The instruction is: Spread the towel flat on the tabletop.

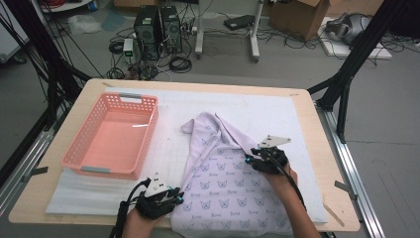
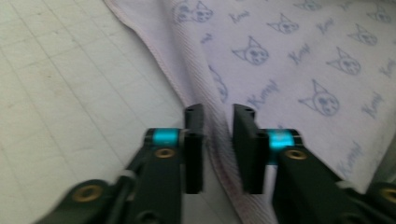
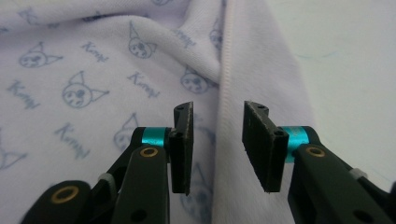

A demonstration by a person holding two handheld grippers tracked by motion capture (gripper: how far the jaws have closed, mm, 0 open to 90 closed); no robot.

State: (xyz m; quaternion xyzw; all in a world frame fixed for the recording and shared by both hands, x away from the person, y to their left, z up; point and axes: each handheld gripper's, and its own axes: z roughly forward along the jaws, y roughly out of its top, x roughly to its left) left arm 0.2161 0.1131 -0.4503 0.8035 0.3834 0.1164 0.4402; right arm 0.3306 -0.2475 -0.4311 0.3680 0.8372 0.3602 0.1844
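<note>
Your left gripper [image 1: 174, 194] sits released at the cloth's [image 1: 223, 183] left hem, jaws astride the edge without pinching it. Your right gripper [image 1: 252, 157] is released too, straddling a fold mid-cloth, right of the basket [image 1: 110, 136].

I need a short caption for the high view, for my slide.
Two hand-held tongs, left and right, open over a lilac cat-print cotton garment beside a pink plastic basket.

floor [image 1: 297, 64]: grey, strewn with cables | computer towers [image 1: 157, 30] beyond the tabletop [image 1: 317, 148] | cardboard box [image 1: 302, 15] far right | black frame posts [image 1: 354, 59] at sides
</note>
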